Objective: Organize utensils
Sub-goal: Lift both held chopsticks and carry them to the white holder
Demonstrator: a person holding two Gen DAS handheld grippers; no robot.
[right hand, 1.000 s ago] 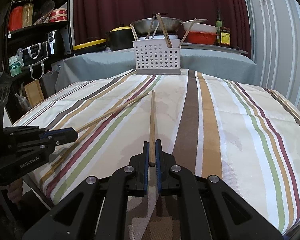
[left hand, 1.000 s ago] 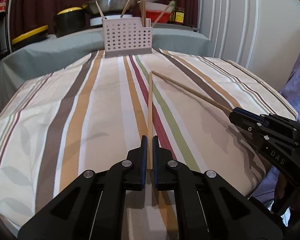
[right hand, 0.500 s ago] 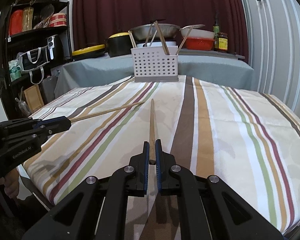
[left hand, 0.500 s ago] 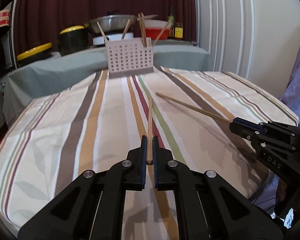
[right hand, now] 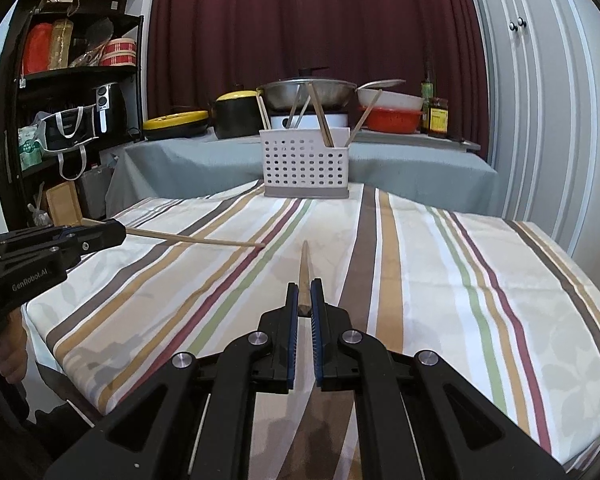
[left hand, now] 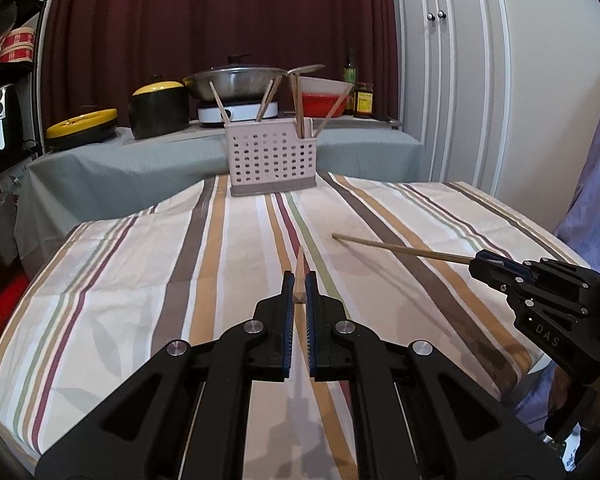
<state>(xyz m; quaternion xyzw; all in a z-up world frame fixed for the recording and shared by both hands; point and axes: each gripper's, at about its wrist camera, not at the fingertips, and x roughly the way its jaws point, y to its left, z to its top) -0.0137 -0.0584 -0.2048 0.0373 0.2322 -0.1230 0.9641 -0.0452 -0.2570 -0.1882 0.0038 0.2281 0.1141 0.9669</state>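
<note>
chopsticks – left claw (left hand: 299,294) clamps one, right claw (right hand: 305,304) another; both above bare striped cloth (right hand: 440,280).

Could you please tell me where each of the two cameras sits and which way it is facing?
Left wrist: on the left gripper, looking along its thin wooden chopstick across the striped tablecloth; the right gripper shows.
Right wrist: on the right gripper, looking likewise along its darker chopstick; the left gripper shows.
Both face the white perforated plastic utensil caddy.
</note>
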